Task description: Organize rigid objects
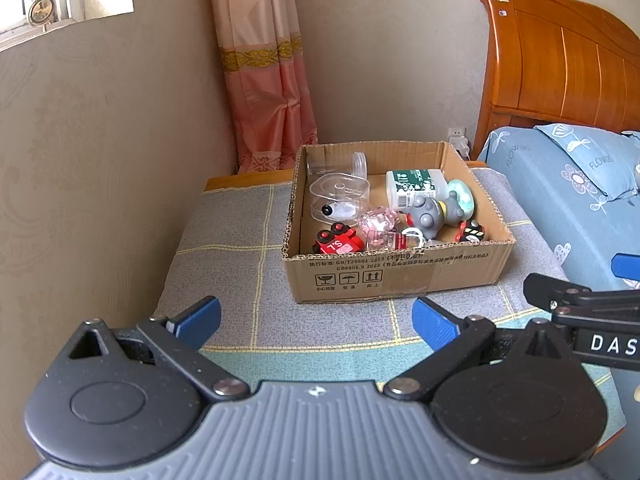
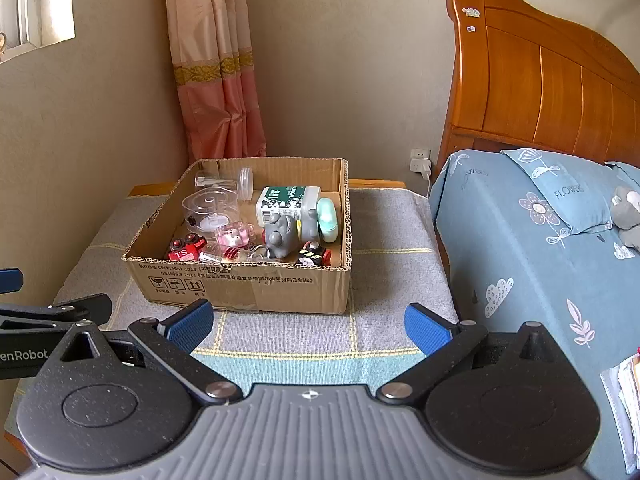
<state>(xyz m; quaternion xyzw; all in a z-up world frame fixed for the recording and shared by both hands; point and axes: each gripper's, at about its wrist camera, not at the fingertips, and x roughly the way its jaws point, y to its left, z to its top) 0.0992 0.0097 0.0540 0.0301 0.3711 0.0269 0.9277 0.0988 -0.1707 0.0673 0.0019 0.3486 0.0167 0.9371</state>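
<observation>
An open cardboard box [image 1: 396, 276] [image 2: 240, 288] stands on a cloth-covered table. In it lie a red toy vehicle [image 1: 338, 240] [image 2: 186, 249], a clear plastic container [image 1: 339, 197] [image 2: 210, 205], a pink clear toy [image 1: 376, 226] [image 2: 235, 235], a white bottle with a green label [image 1: 414, 187] [image 2: 286, 203], a grey toy figure [image 1: 429, 213] [image 2: 285, 234], a mint green case [image 1: 464, 197] [image 2: 328, 219] and a black and red toy car [image 1: 472, 231] [image 2: 315, 254]. My left gripper [image 1: 316, 322] is open and empty in front of the box. My right gripper [image 2: 308, 322] is open and empty, also in front of it.
The grey checked cloth [image 1: 240, 280] [image 2: 392, 280] covers the table against the left wall. A bed with blue floral bedding [image 1: 560, 208] [image 2: 520, 260] and a wooden headboard [image 2: 540, 92] stands to the right. A pink curtain [image 1: 260, 80] hangs behind. Papers [image 2: 624, 400] lie at the lower right.
</observation>
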